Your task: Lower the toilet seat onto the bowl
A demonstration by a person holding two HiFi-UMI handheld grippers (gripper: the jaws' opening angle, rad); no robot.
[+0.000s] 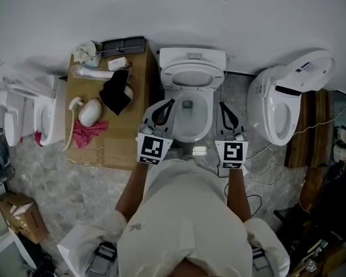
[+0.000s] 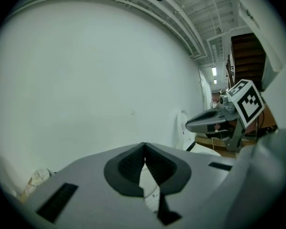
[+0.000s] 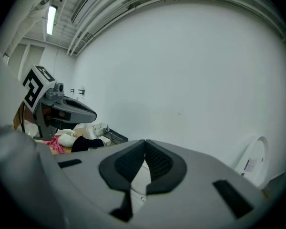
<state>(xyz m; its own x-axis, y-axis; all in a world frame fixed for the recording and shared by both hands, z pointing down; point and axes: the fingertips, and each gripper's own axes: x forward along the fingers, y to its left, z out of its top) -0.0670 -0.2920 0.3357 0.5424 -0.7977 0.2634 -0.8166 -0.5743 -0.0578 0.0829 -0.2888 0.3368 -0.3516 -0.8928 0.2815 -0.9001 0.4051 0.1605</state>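
Now left gripper and right gripper, jaws pressed together, empty, flank toilet bowl; label on neighbouring lid unreadable

The toilet stands at 12 o'clock, against the wall. The left gripper is just beside its bowl at 9 o'clock, the right gripper at 3. Farther at 9 stands a box with cloths on it; farther at 3, a second toilet.

White toilet & wall. Left gripper, right gripper grey, blk pads, blk/white checked markers. Brown cardboard, pink rag, blk cloth, grey mottled floor.
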